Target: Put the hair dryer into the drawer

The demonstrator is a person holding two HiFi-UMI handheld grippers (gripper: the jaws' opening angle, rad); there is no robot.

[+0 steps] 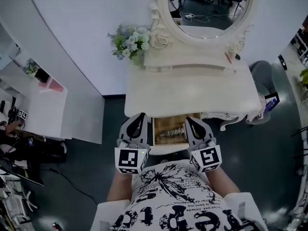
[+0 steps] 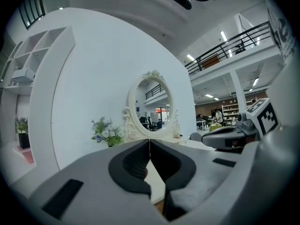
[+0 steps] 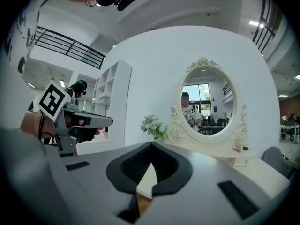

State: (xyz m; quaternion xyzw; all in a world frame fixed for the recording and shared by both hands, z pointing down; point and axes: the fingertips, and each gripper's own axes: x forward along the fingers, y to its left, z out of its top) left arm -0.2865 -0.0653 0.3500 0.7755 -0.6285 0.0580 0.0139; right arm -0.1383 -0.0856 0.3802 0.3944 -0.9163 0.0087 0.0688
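The white dressing table [image 1: 192, 88] has its centre drawer [image 1: 169, 131] pulled open. A pale object lies inside, and I cannot tell if it is the hair dryer. My left gripper [image 1: 139, 117] is held level over the drawer's left front corner, shut and empty. My right gripper [image 1: 190, 121] is over the right corner, also shut and empty. In the left gripper view the left gripper [image 2: 149, 142] has its jaws meeting, with the right gripper [image 2: 229, 137] beside it. In the right gripper view the right gripper [image 3: 151, 145] has closed tips, with the left gripper [image 3: 79, 121] at the left.
An oval mirror [image 1: 209, 6] and a flower bunch [image 1: 131, 41] stand at the back of the table. A small red item [image 1: 237, 57] lies at the back right. A grey chair [image 1: 262, 73] stands to the right and a white shelf unit [image 1: 48, 105] to the left.
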